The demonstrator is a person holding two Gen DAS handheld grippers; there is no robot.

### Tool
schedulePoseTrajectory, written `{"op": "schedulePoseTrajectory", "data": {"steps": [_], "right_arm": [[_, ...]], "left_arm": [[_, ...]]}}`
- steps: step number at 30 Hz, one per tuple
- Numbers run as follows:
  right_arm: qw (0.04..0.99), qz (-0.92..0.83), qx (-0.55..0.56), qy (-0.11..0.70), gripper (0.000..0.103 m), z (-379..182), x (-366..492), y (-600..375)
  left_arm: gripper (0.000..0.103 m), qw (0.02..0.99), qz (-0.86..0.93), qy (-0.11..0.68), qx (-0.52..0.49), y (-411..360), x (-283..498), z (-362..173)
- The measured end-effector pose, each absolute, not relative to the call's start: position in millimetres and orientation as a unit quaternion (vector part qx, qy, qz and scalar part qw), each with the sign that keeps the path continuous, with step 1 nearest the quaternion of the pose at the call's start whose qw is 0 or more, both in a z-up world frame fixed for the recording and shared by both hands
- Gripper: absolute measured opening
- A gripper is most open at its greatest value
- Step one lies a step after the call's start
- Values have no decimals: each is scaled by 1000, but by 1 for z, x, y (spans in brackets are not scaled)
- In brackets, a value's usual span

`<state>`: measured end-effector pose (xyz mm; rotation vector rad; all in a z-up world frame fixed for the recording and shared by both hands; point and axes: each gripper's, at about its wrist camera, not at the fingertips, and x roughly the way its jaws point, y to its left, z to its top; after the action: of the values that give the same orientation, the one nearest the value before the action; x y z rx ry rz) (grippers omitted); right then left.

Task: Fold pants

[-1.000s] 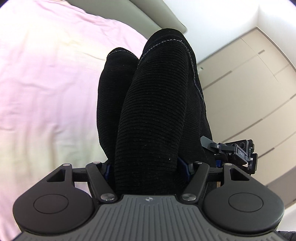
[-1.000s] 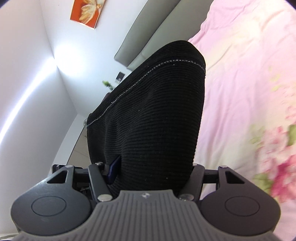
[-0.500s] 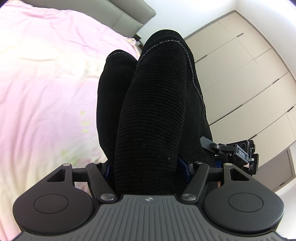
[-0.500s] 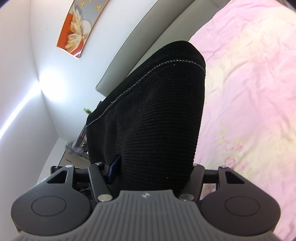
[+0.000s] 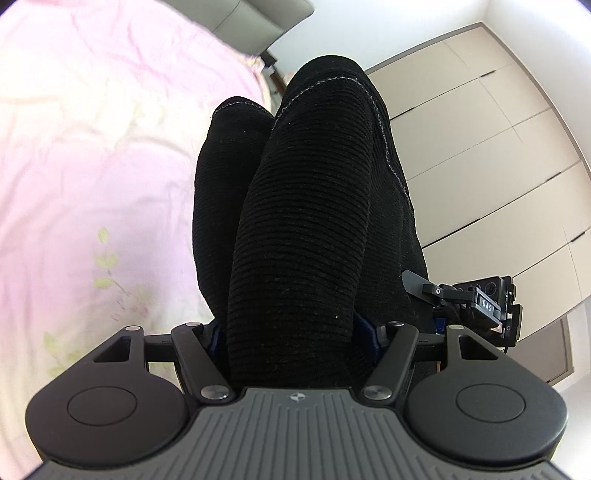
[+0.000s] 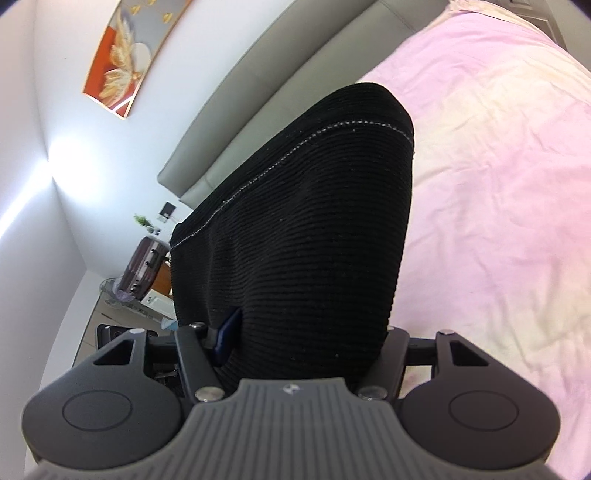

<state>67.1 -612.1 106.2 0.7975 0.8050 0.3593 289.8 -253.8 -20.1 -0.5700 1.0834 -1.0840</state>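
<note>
Left wrist view, nearest first: the left gripper (image 5: 295, 332) is clamping a thick bunch of the black ribbed pants (image 5: 306, 229). Fabric is filling the whole gap between the jaws; only slivers of the blue pads (image 5: 364, 328) are peeking out on either side. The cloth is standing up out of the grip in two rounded lobes, a smaller one on the left and a taller one on the right, each edged with a line of pale stitching near the top. Just right of the fabric, the other gripper's camera mount (image 5: 484, 306) is showing, close beside this one.

Beyond, on the left, a pink bedsheet (image 5: 92, 177) with faint green leaf print is lying rumpled. A grey headboard (image 5: 258, 22) is sitting past it, and beige wardrobe doors (image 5: 480, 140) are filling the right side.

Right wrist view, nearest first: the right gripper (image 6: 299, 347) is likewise pinching the pants (image 6: 303, 240), jaws closed onto the cloth, one blue pad (image 6: 229, 332) partly showing at the left. The fabric is rising as one broad fold with a stitched hem running across its top. It is being held up off the bed in both views.

Farther off: the pink bedsheet (image 6: 498, 206) on the right, the grey headboard (image 6: 288, 85) running diagonally, a dark red suitcase (image 6: 142, 269) by the wall, and an orange framed picture (image 6: 125, 62) hanging high on the white wall.
</note>
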Motion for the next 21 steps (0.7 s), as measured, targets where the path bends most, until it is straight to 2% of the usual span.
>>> {"op": "schedulePoseTrajectory", "data": {"steps": [11, 21], "right_arm": [[806, 114, 417, 405, 57, 31, 63, -701], [768, 97, 476, 417, 58, -71, 77, -746]], "left_arm": [[76, 639, -485, 545, -244, -340, 307, -101], [76, 626, -456, 597, -209, -395, 335, -172]]}}
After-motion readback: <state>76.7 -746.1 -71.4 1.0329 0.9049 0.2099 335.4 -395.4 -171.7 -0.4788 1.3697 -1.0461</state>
